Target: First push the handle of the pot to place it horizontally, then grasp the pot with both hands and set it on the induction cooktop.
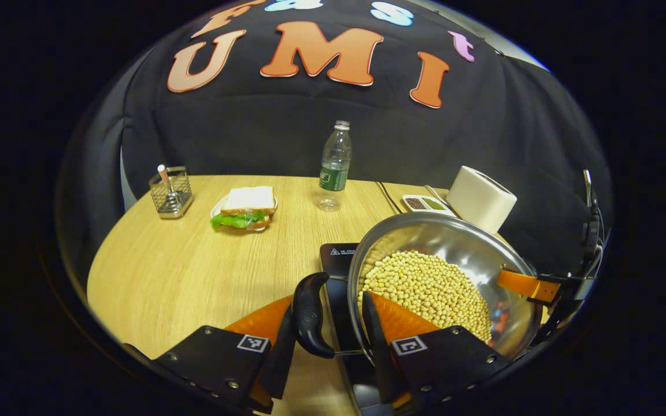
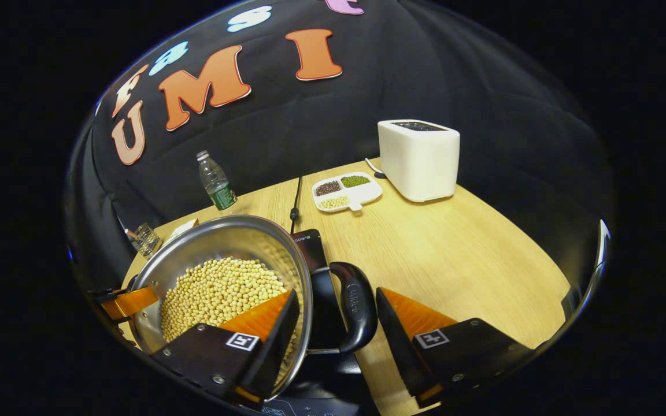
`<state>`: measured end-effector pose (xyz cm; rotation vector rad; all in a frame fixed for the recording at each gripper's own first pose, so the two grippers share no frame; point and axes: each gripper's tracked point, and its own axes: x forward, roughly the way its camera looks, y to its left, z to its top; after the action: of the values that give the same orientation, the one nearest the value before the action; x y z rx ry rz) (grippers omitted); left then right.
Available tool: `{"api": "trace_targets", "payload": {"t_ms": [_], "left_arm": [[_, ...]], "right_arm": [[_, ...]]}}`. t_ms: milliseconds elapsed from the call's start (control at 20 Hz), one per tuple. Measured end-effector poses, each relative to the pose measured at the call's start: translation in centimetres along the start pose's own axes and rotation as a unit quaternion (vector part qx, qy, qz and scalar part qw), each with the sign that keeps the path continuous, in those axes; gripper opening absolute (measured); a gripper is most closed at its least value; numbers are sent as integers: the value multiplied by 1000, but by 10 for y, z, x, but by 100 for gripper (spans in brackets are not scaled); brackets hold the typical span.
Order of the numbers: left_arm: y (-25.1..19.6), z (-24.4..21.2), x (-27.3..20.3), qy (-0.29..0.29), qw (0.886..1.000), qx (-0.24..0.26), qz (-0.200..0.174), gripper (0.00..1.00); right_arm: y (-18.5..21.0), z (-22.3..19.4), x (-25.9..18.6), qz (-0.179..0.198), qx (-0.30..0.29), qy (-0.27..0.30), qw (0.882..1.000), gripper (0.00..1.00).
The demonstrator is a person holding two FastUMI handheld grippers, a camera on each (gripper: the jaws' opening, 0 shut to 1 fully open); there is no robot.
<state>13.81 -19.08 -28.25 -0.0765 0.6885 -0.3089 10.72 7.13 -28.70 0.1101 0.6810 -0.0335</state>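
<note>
Steel pot (image 1: pixel 454 248), full of beans (image 1: pixel 425 286), hangs between my two claws over the black cooktop (image 1: pixel 339 257). My left claw (image 1: pixel 328 323) straddles one loop handle (image 1: pixel 309 315) and the rim, one finger outside, one inside over the beans; fingers are spread and I cannot tell that they press. My right claw (image 2: pixel 333 323) does the same on the other handle (image 2: pixel 357 306). Holding both sides keeps the load level, I judge. Right of the pot the table (image 2: pixel 454 260) lies bare up to the toaster (image 2: pixel 420 159) and tray (image 2: pixel 347 193); bottle (image 1: pixel 334 167) and sandwich (image 1: pixel 245 208) stand well apart.
</note>
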Motion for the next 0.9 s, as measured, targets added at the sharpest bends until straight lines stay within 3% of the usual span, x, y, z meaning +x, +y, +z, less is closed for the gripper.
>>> {"api": "trace_targets", "payload": {"t_ms": [100, 150, 300, 450, 600, 900], "left_arm": [[2, 9, -10, -11, 1000, 2, 10, 80], [3, 14, -16, -16, 1000, -1, 12, 89], [11, 43, -44, -46, 999, -13, 20, 90], [33, 80, -82, -96, 994, 1, 56, 90], [55, 119, -127, -150, 984, 19, 97, 90], [76, 185, -229, -234, 964, 13, 129, 90]], "right_arm": [[-3, 15, -9, -5, -4, -21, 1000, 95], [-5, 24, -15, -6, -5, -31, 999, 95], [-8, 50, -38, -9, -11, -64, 998, 95], [-8, 80, -70, -10, -19, -101, 995, 95], [0, 112, -110, 7, -30, -140, 990, 95], [4, 174, -197, 28, -51, -222, 973, 95]]}}
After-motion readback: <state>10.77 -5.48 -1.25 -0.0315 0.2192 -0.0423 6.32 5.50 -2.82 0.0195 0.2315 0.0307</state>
